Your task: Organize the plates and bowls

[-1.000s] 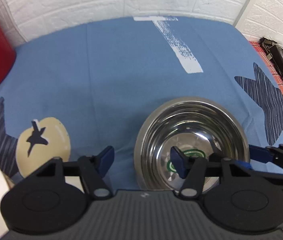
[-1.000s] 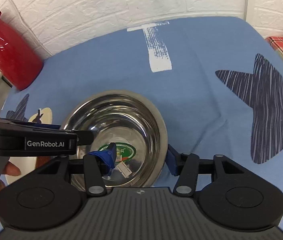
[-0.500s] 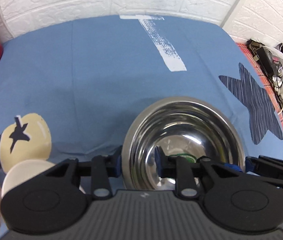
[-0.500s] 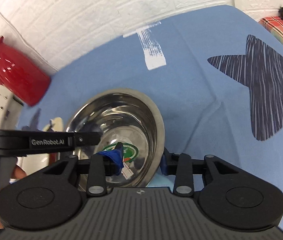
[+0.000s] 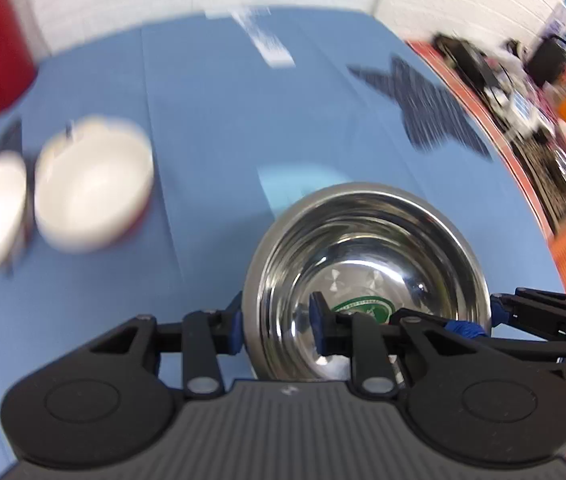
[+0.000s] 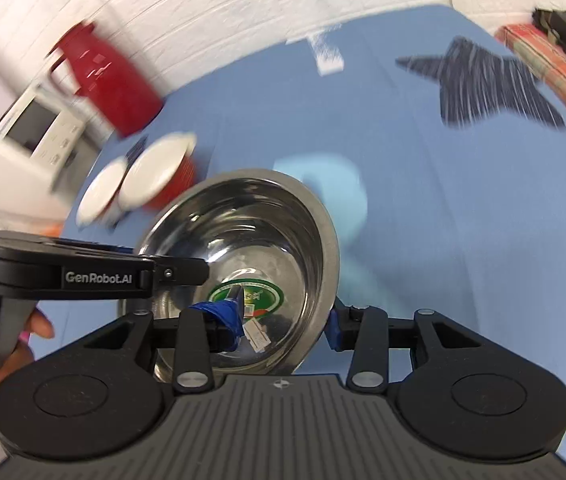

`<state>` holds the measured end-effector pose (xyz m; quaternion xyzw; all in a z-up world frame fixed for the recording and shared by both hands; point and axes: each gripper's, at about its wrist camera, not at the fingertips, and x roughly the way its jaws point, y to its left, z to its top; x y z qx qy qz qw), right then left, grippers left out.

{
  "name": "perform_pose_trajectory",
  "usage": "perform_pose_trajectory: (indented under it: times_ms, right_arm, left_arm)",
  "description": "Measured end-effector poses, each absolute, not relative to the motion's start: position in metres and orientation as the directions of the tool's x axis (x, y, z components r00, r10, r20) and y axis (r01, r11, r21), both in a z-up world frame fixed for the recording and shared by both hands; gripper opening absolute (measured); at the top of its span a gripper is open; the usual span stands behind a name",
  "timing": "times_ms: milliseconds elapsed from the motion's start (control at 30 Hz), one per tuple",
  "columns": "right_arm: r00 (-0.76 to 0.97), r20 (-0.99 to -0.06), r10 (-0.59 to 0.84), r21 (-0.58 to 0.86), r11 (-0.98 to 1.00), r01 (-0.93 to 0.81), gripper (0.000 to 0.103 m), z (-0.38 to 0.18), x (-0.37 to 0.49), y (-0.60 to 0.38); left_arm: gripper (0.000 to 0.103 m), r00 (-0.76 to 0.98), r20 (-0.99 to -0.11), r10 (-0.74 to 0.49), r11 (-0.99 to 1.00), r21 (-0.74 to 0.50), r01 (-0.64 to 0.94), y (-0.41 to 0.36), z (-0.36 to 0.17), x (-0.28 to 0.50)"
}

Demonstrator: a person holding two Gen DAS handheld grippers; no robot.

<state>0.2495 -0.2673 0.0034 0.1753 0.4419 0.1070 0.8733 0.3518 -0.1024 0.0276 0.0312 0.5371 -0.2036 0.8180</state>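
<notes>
Steel bowl: the steel bowl (image 5: 367, 276) is held above the blue counter (image 5: 211, 120), between the two tools; it looks lifted, because a pale blue plate (image 6: 339, 192) shows under its far side.
Left tool: the left tool (image 5: 277, 328) pinches the left rim of the bowl, one finger outside and one inside.
Right tool: the right tool (image 6: 283, 320) pinches the opposite rim in the same way.
White bowls: two white bowls (image 5: 95, 188) stand near each other, well apart to the left; the nearer one looks red outside.
Red jug: a red jug (image 6: 111, 80) stands at the far left edge.
Risk: the steel is smooth and the grip is only on the thin rim, so I think the bowl may slip or tilt if the two tools move at different speed.
Blur: the background is blurred, so the motion seems fast; this makes a slip more likely.
</notes>
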Motion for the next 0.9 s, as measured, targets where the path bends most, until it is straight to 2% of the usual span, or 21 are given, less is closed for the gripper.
perform_pose_trajectory:
  times_ms: [133,300,567,767,800,833,867,900]
  right_arm:
    - [0.586,-0.751,0.305,0.356,0.934,-0.029,0.027,-0.007,0.183,-0.258]
    - [0.576,-0.755,0.313,0.383,0.924,0.001,0.027,-0.024,0.143,-0.254]
    - [0.562,-0.763,0.319,0.386,0.923,0.0,0.028,-0.039,0.118,-0.251]
    - [0.539,-0.768,0.346,0.412,0.911,0.003,0.028,-0.055,0.115,-0.251]
    - [0.533,-0.771,0.35,0.411,0.912,-0.005,0.028,-0.055,0.116,-0.251]
    - [0.528,-0.773,0.352,0.413,0.911,-0.004,0.028,-0.055,0.117,-0.251]
    - [0.521,-0.778,0.352,0.417,0.909,0.01,0.028,-0.055,0.118,-0.253]
    - [0.516,-0.781,0.351,0.422,0.906,0.021,0.028,-0.054,0.119,-0.255]
  left_arm:
    - [0.023,0.296,-0.898,-0.326,0.896,-0.193,0.401,-0.098,0.011,0.283]
    - [0.023,0.307,-0.897,-0.319,0.882,-0.163,0.441,-0.099,-0.004,0.222]
    - [0.023,0.304,-0.891,-0.337,0.878,-0.181,0.443,-0.092,-0.015,0.193]
    - [0.024,0.319,-0.896,-0.309,0.88,-0.142,0.454,-0.098,-0.026,0.184]
    - [0.026,0.312,-0.898,-0.31,0.877,-0.144,0.457,-0.097,-0.028,0.184]
    - [0.034,0.308,-0.898,-0.313,0.875,-0.147,0.461,-0.097,-0.03,0.184]
    - [0.053,0.302,-0.899,-0.317,0.874,-0.153,0.461,-0.096,-0.032,0.184]
    - [0.057,0.305,-0.896,-0.322,0.875,-0.159,0.457,-0.095,-0.031,0.184]
